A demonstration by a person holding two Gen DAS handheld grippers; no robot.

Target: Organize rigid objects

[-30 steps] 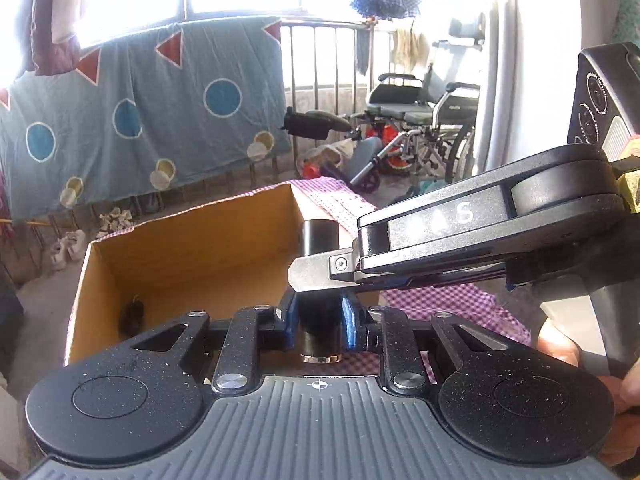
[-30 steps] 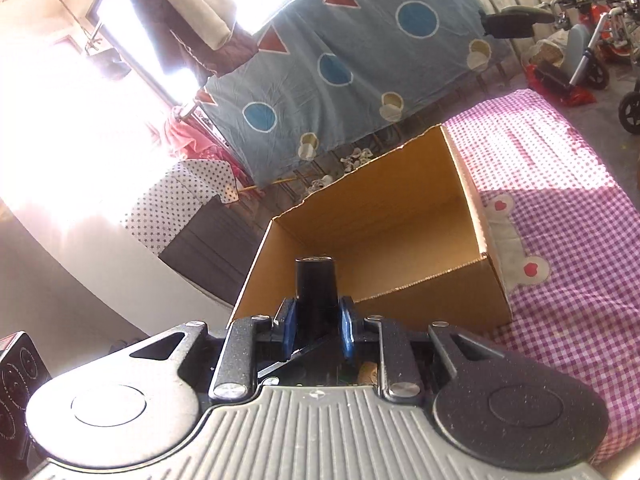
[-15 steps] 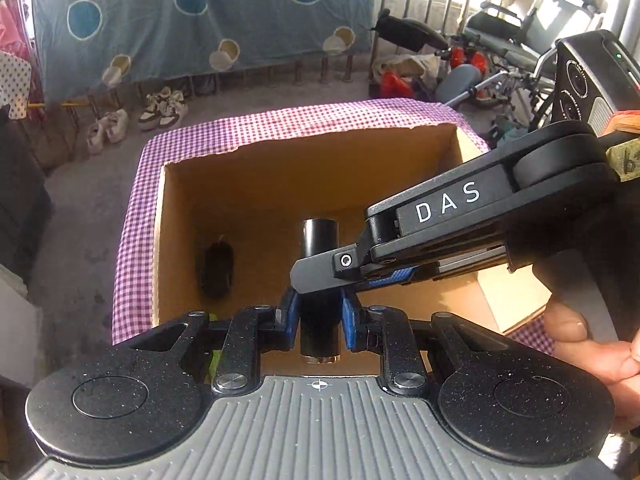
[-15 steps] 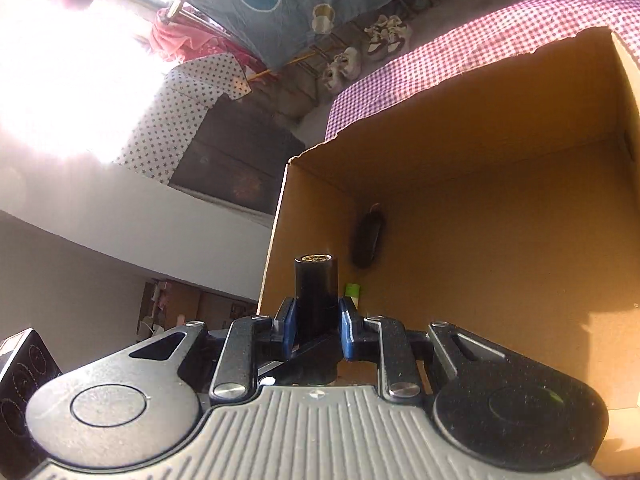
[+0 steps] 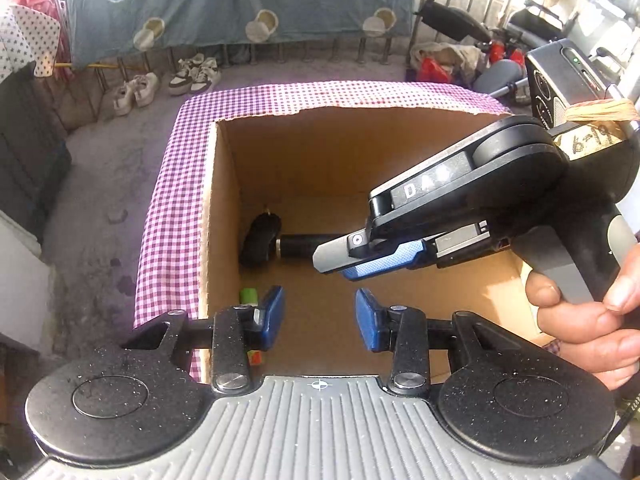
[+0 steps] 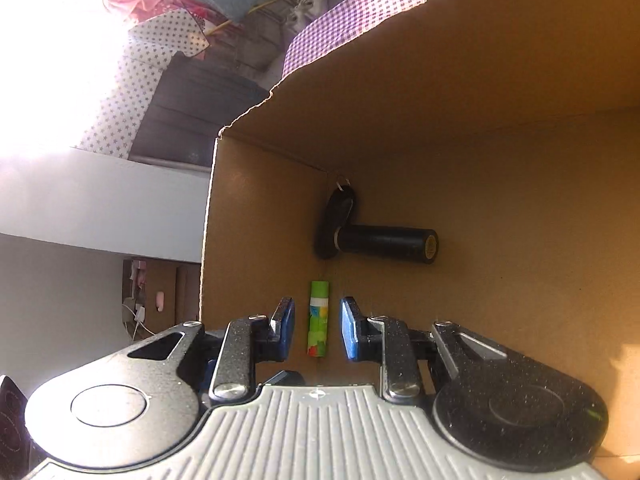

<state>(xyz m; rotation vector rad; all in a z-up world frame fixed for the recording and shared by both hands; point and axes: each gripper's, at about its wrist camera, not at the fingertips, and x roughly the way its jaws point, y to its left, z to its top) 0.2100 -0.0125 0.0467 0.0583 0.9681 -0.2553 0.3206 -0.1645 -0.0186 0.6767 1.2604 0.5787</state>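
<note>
Now that the black cylindrical tube with a brass-coloured end (image 6: 386, 244) lies on its side on the floor of the open brown cardboard box (image 5: 224, 208), near the left wall, we judge the step in hand to be the withdrawal, and the way to do it well is to lift both tools straight up and clear of the box walls so nothing nudges the tube into a roll. Its one end touches the flat black key fob with a small ring (image 6: 336, 220) in the far left corner, and a small green printed stick (image 6: 319, 318) lies along the left wall nearer us. The left gripper (image 5: 320, 318) hangs above the floor with its jaws spread and empty; the right gripper (image 6: 317, 328) is likewise parted, holding nothing. Half a second ago both pairs of blue pads were clamped on the tube, upright over the box; since then both have let go and it has dropped flat.
</note>
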